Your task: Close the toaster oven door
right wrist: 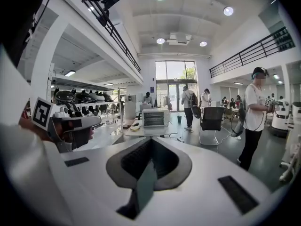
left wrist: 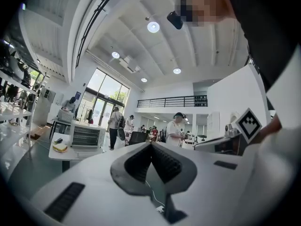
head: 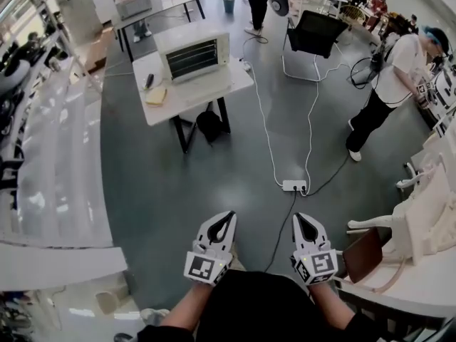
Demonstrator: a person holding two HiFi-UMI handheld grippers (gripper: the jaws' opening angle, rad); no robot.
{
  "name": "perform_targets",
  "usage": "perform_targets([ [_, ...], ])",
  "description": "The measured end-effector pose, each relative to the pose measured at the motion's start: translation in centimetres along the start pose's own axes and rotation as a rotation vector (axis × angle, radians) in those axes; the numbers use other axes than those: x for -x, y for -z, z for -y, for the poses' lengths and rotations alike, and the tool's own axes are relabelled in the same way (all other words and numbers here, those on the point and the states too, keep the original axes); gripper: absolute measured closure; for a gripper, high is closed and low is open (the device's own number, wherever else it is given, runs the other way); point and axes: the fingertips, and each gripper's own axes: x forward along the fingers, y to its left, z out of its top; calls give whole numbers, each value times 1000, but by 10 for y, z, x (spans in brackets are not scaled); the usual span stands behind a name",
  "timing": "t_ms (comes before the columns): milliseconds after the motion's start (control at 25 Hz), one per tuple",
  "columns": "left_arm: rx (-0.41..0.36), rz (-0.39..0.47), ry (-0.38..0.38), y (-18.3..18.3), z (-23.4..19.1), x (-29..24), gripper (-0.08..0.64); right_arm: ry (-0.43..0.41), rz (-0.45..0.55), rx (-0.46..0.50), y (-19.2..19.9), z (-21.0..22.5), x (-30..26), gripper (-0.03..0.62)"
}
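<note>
the left gripper (head: 229, 216) and right gripper (head: 298, 218) sit low by the person's body, each with its jaws pressed together at the tips and nothing between them. just beyond, a power strip (head: 294, 185) lies on the grey floor. well beyond, the toaster oven (head: 192, 54) stands on a white table (head: 217, 91), too far away to tell how its door stands.

We see bare floor (head: 178, 184) before the desk (head: 203, 91) under the toaster oven (head: 192, 55); right of that desk lie a power strip (head: 294, 185) and cables (head: 265, 130).
</note>
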Motion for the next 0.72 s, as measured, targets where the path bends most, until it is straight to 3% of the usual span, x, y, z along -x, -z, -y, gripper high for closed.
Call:
perform_targets([
  [360,39,-31,-63,-8,-92,-28,543,11,-12,61,-40,-10,-97,571],
  [520,21,-51,-117,-13,-136,-38,543,50,-31,31,-48,-9,-127,571],
  [720,39,-19,-90,-27,-186,-54,541,38,-20,38,-68,-29,-172,571],
])
